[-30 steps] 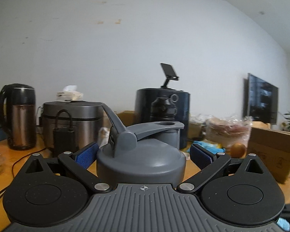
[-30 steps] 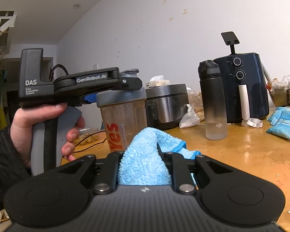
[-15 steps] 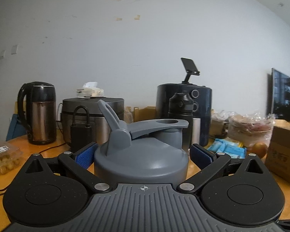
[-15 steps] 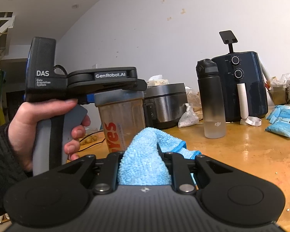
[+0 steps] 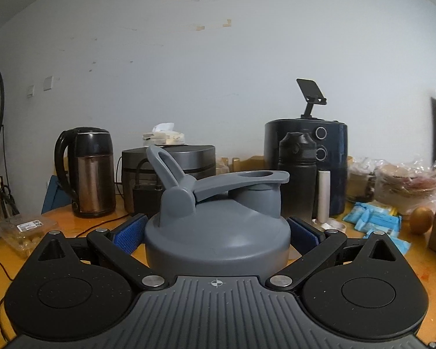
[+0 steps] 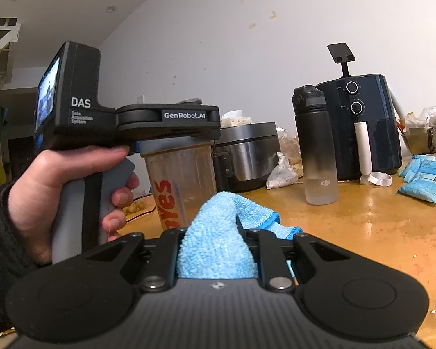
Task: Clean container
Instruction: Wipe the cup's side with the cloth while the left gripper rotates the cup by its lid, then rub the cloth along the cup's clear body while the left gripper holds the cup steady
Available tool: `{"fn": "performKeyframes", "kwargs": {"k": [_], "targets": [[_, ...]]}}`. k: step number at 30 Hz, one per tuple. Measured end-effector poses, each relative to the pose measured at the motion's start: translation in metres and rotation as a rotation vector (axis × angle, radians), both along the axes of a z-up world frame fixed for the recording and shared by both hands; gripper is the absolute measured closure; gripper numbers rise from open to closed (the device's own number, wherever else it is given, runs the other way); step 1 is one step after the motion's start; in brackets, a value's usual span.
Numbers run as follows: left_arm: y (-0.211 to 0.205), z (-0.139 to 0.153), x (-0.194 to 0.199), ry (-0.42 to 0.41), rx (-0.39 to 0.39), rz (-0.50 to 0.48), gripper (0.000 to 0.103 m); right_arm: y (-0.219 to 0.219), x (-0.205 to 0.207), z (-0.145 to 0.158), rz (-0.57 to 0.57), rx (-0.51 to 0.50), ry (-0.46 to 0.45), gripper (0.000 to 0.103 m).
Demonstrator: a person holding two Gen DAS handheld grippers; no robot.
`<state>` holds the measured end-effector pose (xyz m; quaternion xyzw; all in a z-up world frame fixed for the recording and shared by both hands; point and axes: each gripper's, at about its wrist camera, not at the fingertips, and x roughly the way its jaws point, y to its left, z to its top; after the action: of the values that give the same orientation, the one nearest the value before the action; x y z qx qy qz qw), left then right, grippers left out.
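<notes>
Left gripper: blue pads set against opposite sides of the grey lid of the shaker, grasping it at the lid; the cup hangs below in that grip, upright. Whether its base touches the desk is hidden behind the cloth. The left hand wraps the gripper's handle at the left of the right wrist view.

Right gripper: clenched on a blue cloth, which bulges up between the jaws; a loose corner trails toward the desk.

Shaker position: toward the desk's left side, in front of the cooker, with the bottle and fryer well apart to the right.

Risks, judged:
- The hold is on the lid only; if the lid is not seated, wiping pressure could part cup from lid.
- Sideways pressure from the cloth could swing the cup in the pads.
- The flip cap stands open; residue could spill if tilted.
- The trailing cloth corner could snag.
</notes>
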<state>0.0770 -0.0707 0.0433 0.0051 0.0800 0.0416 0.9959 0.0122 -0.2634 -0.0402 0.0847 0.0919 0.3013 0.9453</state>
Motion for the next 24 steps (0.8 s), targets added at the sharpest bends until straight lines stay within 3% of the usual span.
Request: {"fn": "performKeyframes", "kwargs": {"k": [11, 12, 24], "targets": [[-0.0024, 0.0025, 0.0062, 0.020, -0.015, 0.064, 0.002, 0.0013, 0.0007, -0.0018, -0.001, -0.002, 0.003, 0.091], [-0.0026, 0.0025, 0.0062, 0.021, -0.015, 0.062, 0.008, 0.0013, 0.0008, -0.0019, -0.001, -0.002, 0.003, 0.091], [0.0011, 0.0025, 0.0067, 0.028, -0.006, 0.011, 0.008, 0.0011, 0.0027, -0.0022, -0.009, 0.002, 0.006, 0.091]]}}
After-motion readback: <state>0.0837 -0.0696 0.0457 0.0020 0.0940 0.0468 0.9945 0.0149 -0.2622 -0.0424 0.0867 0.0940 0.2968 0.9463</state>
